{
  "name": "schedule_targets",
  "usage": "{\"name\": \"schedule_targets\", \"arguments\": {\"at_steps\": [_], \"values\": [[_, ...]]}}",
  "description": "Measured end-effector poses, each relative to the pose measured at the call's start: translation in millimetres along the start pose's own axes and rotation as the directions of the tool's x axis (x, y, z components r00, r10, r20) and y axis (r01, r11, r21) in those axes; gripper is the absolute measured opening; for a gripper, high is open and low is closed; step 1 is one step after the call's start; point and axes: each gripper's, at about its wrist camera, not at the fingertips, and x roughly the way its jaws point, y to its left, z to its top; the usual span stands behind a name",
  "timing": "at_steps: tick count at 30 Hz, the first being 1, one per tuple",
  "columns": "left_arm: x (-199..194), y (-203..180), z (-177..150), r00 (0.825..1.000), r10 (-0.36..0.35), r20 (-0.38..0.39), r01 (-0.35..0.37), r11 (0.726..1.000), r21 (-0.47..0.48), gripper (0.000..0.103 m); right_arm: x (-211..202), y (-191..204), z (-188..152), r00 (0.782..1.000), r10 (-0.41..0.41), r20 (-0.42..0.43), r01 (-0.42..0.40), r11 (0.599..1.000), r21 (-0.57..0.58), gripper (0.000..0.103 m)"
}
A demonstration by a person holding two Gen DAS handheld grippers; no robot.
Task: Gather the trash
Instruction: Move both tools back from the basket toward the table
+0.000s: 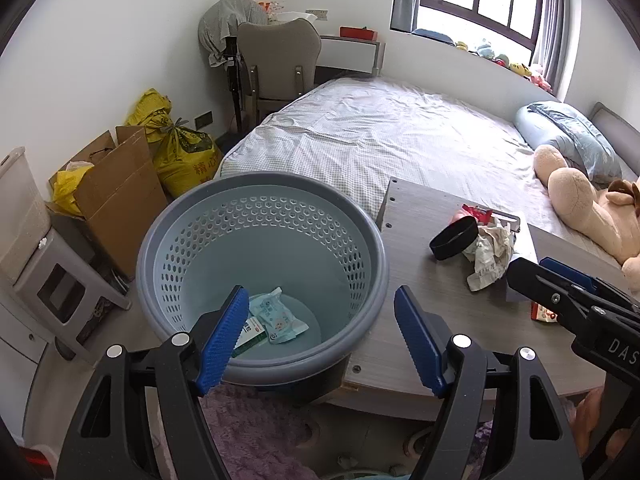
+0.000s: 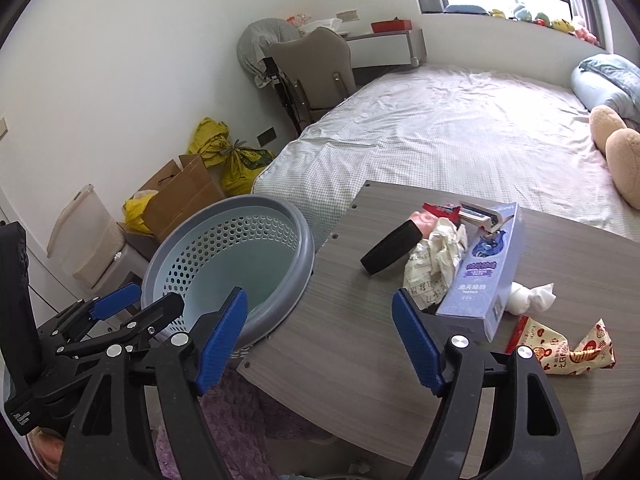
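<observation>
Both grippers are empty, with the jaws standing wide. The left gripper (image 1: 318,336) hangs over the near part of the bin (image 1: 262,280); the right gripper (image 2: 320,338) is over the near edge of the table (image 2: 360,352), with the bin rim just to its left.

Two packets (image 1: 276,318) already lie at the bottom of the bin. The rest of the trash is in one heap on the table: a black band (image 2: 390,250), crumpled paper (image 2: 434,264), a long box (image 2: 486,276), a white wad (image 2: 530,299) and a snack wrapper (image 2: 568,350).

The heap is tight (the band, the paper and the box touch each other), so I judge that a grasp on one piece can drag a neighbour, or push the wad and the wrapper toward the right side. The long box can catch on the rim if it is carried across flat.

The bin stands against the table's left edge, so a piece let go too early can fall into the gap between them. The two grippers are near each other there and could collide. The middle of the table is free for moving.
</observation>
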Motion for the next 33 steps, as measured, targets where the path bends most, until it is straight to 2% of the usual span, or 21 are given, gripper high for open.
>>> {"name": "schedule_targets", "arguments": {"at_steps": [17,33], "values": [[8.2,-63.3,-12.9,0.996,-0.074,-0.041,0.078,0.991,0.107,0.072,-35.7,-74.0,-27.4,0.993,-0.121,0.011,0.119,0.986,0.115,0.075],[16.1,-116.4,-14.8,0.992,-0.115,-0.057,0.124,0.978,0.171,0.072,-61.7,-130.6,-53.9,0.982,-0.19,-0.004,0.187,0.961,0.206,0.075]]}}
